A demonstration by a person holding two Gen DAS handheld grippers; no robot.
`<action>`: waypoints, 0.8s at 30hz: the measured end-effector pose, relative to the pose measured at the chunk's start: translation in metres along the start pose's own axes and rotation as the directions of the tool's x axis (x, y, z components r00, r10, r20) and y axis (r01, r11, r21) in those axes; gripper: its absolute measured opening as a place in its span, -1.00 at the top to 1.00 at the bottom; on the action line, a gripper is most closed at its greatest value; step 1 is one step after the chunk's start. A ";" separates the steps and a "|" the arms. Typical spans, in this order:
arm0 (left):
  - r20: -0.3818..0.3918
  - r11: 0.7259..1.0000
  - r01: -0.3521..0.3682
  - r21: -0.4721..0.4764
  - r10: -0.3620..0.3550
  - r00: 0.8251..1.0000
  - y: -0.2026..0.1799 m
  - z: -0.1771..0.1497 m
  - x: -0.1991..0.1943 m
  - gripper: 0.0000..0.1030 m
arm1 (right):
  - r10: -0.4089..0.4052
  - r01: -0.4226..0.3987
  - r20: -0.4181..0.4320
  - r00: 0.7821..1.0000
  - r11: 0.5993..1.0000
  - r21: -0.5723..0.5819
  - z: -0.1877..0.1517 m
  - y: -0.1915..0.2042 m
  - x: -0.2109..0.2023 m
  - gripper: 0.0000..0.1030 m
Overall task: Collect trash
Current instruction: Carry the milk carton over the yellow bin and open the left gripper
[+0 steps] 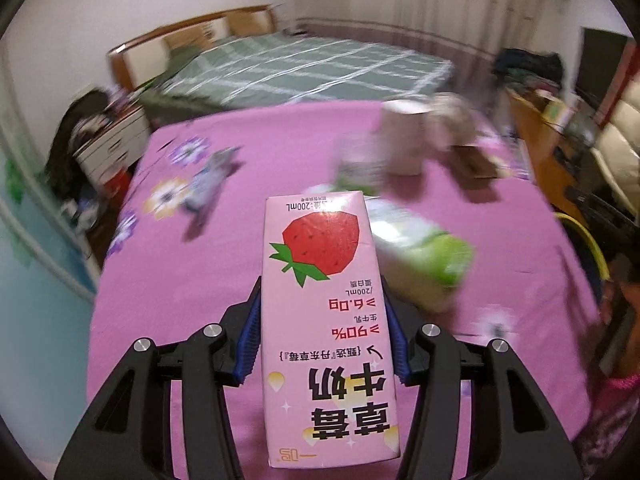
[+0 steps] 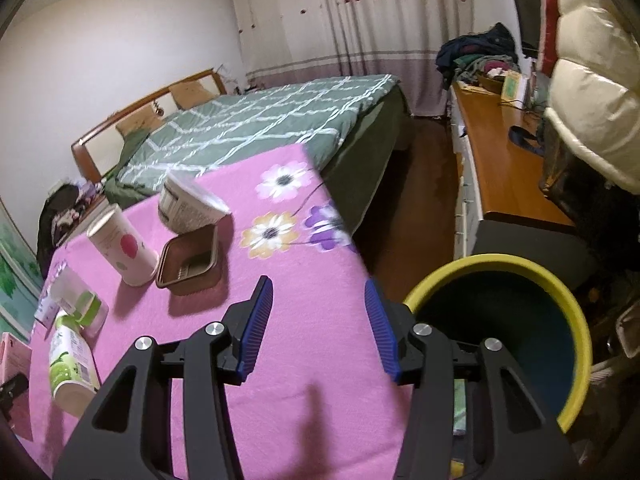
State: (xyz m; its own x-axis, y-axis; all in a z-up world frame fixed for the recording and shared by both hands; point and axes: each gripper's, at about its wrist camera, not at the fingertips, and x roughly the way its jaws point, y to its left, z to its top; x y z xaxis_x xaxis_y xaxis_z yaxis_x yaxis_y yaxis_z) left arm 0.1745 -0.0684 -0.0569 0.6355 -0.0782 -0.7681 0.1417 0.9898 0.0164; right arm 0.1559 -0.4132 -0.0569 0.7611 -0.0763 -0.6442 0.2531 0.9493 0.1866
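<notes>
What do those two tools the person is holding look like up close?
Both look alike: the left tool and right tool have black plastic linkage arms with cut-outs, round silver bolts at the joints, and two ribbed blue pads. No cables or sleeves show.

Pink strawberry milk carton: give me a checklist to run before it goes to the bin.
1. Left hand-held gripper shut on the pink strawberry milk carton: ok.
2. Carton lifted off the pink flowered cloth: cannot tell.
3. Round yellow-rimmed bin open: ok.
4. Room in the bin: cannot tell.
5. Right hand-held gripper open, holding nothing: ok.
6. Green-and-white carton beside the pink one still to collect: not ok.
</notes>
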 end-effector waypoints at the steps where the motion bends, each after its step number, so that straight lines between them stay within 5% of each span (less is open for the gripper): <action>1: 0.009 1.000 0.021 0.020 -0.021 1.000 -0.011 0.003 -0.003 0.00 | -0.010 0.010 0.009 1.000 1.000 -0.001 0.000 -0.005 -0.005 0.11; 7: 0.013 0.971 0.177 0.160 -0.181 0.983 -0.102 0.028 0.001 0.00 | -0.110 0.109 0.049 0.993 0.994 0.027 -0.008 -0.059 -0.048 0.09; 14: -0.040 0.891 0.337 0.305 -0.341 0.939 -0.232 0.055 0.029 0.00 | -0.218 0.212 0.055 0.974 0.973 0.091 -0.023 -0.122 -0.085 0.08; 20: -0.098 0.833 0.414 0.366 -0.408 0.908 -0.332 0.063 0.057 0.00 | -0.260 0.252 0.051 0.964 0.959 0.132 -0.034 -0.161 -0.102 0.05; 24: -0.128 0.813 0.427 0.396 -0.411 0.902 -0.375 0.062 0.078 0.00 | -0.282 0.274 0.032 0.959 0.949 0.153 -0.043 -0.183 -0.103 0.05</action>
State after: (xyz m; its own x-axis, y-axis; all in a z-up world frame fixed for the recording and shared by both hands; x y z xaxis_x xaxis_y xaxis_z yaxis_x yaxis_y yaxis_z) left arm 0.2175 -0.4534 -0.0834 0.4183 -0.4625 -0.7817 0.6868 0.7243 -0.0611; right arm 0.0053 -0.5661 -0.0561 0.6774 -0.3511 -0.6465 0.5407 0.8335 0.1140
